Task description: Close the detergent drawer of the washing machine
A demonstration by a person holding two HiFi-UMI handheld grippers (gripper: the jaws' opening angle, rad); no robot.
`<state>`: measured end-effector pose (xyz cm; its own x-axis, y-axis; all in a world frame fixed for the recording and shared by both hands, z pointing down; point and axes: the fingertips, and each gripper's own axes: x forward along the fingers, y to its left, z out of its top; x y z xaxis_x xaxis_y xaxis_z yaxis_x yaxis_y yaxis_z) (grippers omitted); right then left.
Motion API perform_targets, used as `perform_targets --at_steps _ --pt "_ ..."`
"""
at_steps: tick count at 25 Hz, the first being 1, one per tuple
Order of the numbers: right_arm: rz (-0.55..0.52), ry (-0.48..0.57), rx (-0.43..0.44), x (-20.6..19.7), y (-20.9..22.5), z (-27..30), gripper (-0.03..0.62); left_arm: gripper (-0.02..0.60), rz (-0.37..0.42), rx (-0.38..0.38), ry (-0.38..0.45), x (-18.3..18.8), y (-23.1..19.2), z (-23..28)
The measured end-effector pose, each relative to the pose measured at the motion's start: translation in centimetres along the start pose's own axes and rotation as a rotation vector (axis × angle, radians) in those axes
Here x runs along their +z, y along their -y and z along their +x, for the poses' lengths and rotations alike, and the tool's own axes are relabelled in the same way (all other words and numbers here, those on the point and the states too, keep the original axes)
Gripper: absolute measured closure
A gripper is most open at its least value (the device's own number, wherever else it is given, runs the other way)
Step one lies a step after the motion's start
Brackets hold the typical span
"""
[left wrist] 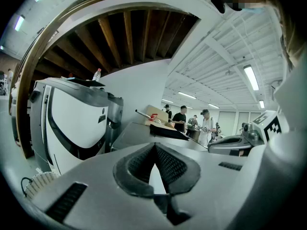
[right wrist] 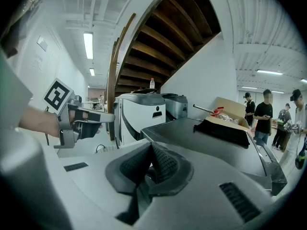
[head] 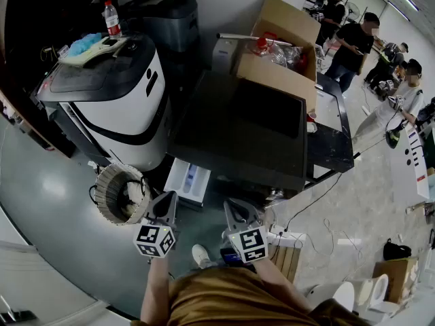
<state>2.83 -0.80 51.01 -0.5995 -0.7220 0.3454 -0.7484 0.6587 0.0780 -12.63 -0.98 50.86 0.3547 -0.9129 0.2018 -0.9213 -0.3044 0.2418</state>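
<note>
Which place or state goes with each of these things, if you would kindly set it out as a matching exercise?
1. detergent drawer
2. plastic bottle
3. cardboard box
4. left gripper

A. jaws together, nothing held
B. pulled out
C. upright on the white and black machine
D. at the far edge of the washing machine's top

Pairs: 1-B; 2-C; 3-D; 4-A

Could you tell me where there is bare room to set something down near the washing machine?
The washing machine's dark top is bare at front and left, short of the cardboard box. The grey floor left of the round basket is open too. Crowded: between basket and detergent drawer, and among the cables at right.
</note>
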Motion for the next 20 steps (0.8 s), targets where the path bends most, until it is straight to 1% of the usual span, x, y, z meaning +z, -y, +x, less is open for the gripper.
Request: perform_targets --at_steps 5,10,13,15,20 --pt "-0.002 -0.003 0.007 0.1 0.0 0.3 0.582 0.557 -0.027 -0.007 0.031 0.2 -0.6 -0.2" --pt "-0.002 -0.013 0.022 -0.2 -0.4 0.5 0.582 0.557 -0.040 0.008 0.014 -0.4 -1.0 -0.3" --pt "0.030 -0.023 0.047 -0.9 -0.6 1.0 0.582 0.557 -0.043 0.011 0.005 -0.8 -1.4 -0.3" --pt "0.047 -0.030 0.057 -1.2 -0.8 1.3 0.582 0.557 -0.037 0.010 -0.009 -1.2 -1.6 -0.3" --pt "0.040 -0.047 0.073 -1.7 -1.0 1.5 0.582 0.557 -0.036 0.035 -0.050 -2.6 -2.5 -0.4"
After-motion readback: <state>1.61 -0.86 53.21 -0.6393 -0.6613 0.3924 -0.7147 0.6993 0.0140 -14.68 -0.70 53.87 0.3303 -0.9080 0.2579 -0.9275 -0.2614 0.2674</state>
